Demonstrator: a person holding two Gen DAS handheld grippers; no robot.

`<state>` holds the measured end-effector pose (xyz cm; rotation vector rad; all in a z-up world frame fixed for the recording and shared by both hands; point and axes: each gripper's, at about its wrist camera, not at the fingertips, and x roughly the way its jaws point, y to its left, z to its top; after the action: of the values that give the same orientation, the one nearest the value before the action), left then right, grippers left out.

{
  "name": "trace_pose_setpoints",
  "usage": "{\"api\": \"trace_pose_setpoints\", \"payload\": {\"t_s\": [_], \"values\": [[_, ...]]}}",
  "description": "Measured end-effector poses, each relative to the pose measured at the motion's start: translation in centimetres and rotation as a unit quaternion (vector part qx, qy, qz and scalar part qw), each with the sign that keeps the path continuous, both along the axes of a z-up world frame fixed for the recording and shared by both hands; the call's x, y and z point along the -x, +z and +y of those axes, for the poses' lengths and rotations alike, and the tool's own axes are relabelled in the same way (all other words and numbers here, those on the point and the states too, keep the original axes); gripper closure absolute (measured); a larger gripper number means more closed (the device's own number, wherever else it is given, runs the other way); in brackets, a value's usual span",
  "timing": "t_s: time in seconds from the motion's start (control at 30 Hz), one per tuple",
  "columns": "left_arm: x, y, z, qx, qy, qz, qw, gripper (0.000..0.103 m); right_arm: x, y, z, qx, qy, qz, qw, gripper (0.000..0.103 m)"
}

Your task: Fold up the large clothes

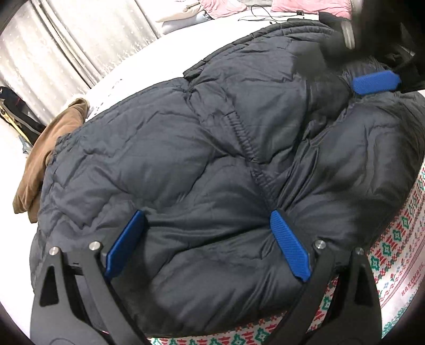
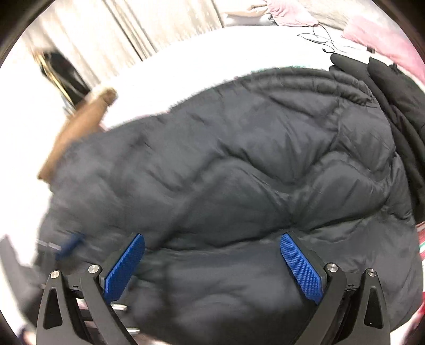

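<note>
**A:** so what are the claws doing here?

**B:** left gripper [image 1: 208,245] has its blue pads [image 1: 289,245] spread wide, nothing pinched between them. It sits right over the near edge of the dark puffer jacket [image 1: 199,159]; can't tell for sure if the tips press into the fabric. The right gripper [image 2: 212,268] is the same deal, jaws wide apart and empty, low over the jacket's puffy quilting. That view is pretty motion-blurred.

**A:** and the jacket itself?

**B:** it's bunched on the bed [image 1: 159,61], which has a white sheet, and it fills most of both views. A gathered seam [image 1: 247,143] runs down the middle. Near edge lies on a patterned cloth [image 1: 398,238] with red and green shapes.

**A:** anything around it?

**B:** a brown garment [image 1: 39,162] touching its left side, black clothing [image 2: 398,100] at the far right, pink pillows [image 1: 305,5] and a thin black cable [image 1: 265,17] further back, pale curtains [image 1: 66,47] behind.
</note>
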<state>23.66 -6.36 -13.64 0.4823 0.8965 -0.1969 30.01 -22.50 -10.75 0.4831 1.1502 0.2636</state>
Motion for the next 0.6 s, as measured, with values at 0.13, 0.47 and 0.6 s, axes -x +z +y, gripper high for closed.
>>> {"api": "trace_pose_setpoints", "payload": {"t_s": [0.13, 0.47, 0.6], "values": [[0.4, 1.7, 1.4, 0.041, 0.0, 0.007, 0.9991, 0.007, -0.9, 0.4, 0.6, -0.12, 0.003, 0.0, 0.993, 0.001], [0.9, 5.1, 6.4, 0.056, 0.022, -0.023, 0.998, 0.007, -4.4, -1.9, 5.7, -0.181, 0.035, 0.036, 0.982, 0.001], [-0.9, 3.4, 8.0, 0.064, 0.036, 0.014, 0.9972, 0.007, -5.7, -3.3, 8.4, -0.136, 0.058, 0.047, 0.988, 0.0]]}}
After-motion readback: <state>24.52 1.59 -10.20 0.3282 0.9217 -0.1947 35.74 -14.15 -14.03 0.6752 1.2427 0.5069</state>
